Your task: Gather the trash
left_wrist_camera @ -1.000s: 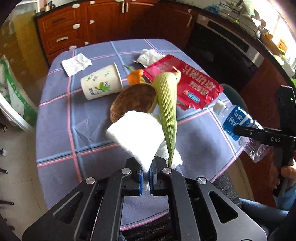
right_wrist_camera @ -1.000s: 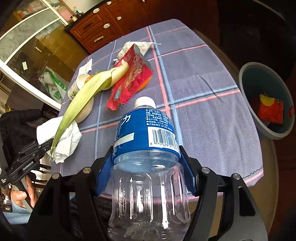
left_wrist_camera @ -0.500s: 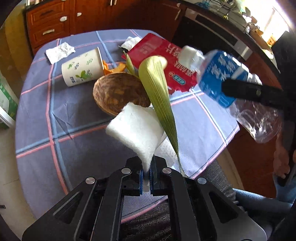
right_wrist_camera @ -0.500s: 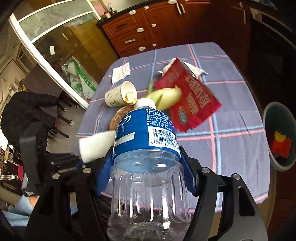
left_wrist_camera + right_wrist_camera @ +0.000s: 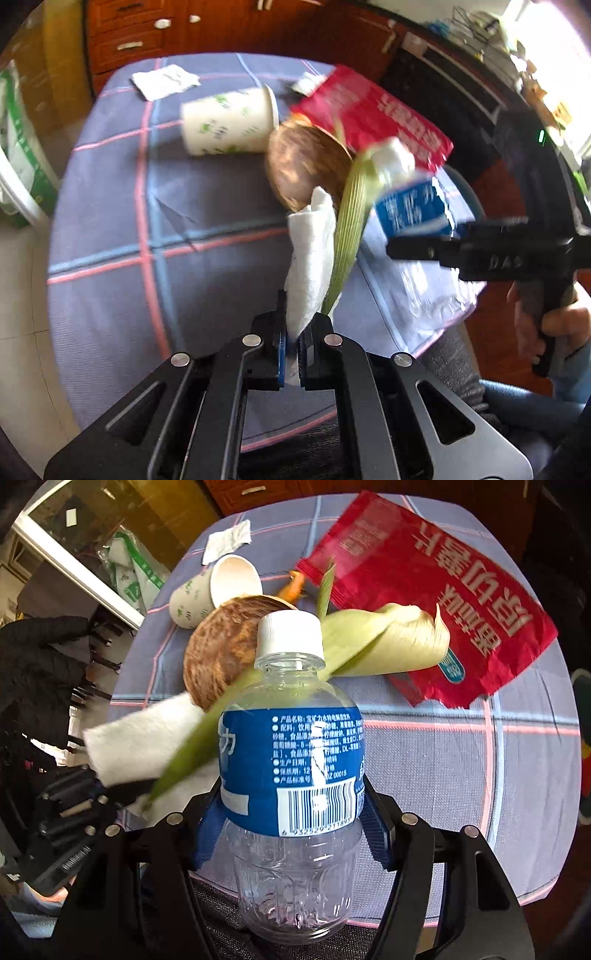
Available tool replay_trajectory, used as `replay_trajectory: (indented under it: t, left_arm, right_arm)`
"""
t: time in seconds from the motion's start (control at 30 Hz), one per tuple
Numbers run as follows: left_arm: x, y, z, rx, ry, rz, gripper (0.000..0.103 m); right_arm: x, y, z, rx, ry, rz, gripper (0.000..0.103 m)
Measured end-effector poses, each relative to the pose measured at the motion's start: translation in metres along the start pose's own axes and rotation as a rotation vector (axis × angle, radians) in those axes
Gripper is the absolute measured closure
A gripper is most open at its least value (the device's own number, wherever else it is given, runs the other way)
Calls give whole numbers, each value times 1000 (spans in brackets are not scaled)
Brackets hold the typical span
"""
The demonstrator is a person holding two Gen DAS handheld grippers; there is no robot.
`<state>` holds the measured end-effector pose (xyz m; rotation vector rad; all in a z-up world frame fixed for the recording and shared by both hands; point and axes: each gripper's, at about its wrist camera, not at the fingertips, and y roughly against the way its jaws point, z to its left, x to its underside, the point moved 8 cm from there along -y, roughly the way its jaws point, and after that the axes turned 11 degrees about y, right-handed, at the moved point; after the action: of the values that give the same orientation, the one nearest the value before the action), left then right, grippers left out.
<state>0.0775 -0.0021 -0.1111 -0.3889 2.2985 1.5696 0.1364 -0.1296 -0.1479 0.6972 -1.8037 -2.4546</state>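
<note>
My left gripper (image 5: 291,347) is shut on a white paper towel (image 5: 312,258) with a green corn husk (image 5: 351,229) caught against it, held above the table's near edge. The towel (image 5: 140,738) and husk (image 5: 388,642) also show in the right wrist view. My right gripper (image 5: 291,812) is shut on an empty plastic bottle (image 5: 295,760) with a blue label and white cap. The bottle (image 5: 410,206) shows in the left wrist view, close to the husk's right side.
On the blue checked tablecloth (image 5: 110,221) lie a tipped paper cup (image 5: 229,123), a brown coconut shell (image 5: 306,166), a red snack bag (image 5: 373,114), orange peel (image 5: 293,587) and a white tissue (image 5: 164,79). Wooden cabinets (image 5: 147,33) stand behind the table.
The right gripper has brought the bottle lower and nearer, right beside the husk. The towel has swung from spread out to hanging narrow and upright. Both views are closer to the table.
</note>
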Motion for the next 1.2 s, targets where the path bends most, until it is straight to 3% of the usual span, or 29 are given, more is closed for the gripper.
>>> replay_trajectory:
  t: [0.27,0.43,0.53,0.57,0.6,0.63,0.7,0.87,1.07,1.13,1.2]
  left_arm:
    - [-33,58,0,38,12,-140,98]
    - [-16,24,-2,-17,-59,-27,96]
    - [-14,12,20,-55,14,25,95]
    - [-16,13,26,-59,39,25,92]
    - [-20,18,32,-62,55,11,83]
    - [-24,28,35,-66,58,-16,66]
    - [-35,46,35,-85,41,-81,45]
    - [-49,67,26,-99,-15,-137,40]
    - [-46,29,-38,-12,-178,-22,39]
    - [-45,6,-60,-30,-253,15,39]
    - [-43,-8,-61,-49,-244,38,39]
  right_arm:
    - [5,-7,0,24,2,9,40]
    - [13,-7,-4,13,-24,16,40]
    - [18,-5,-6,21,-16,21,40]
    - [20,-4,-8,21,-18,22,40]
    - [22,-3,-9,20,-21,22,40]
    - [23,-2,-11,19,-24,21,40]
    - [21,1,-14,22,-24,13,40]
    - [23,3,-18,32,-27,10,40]
    - [25,1,-17,31,-36,12,40]
    - [22,0,-20,59,-38,12,40]
    - [26,4,-33,111,-59,6,40]
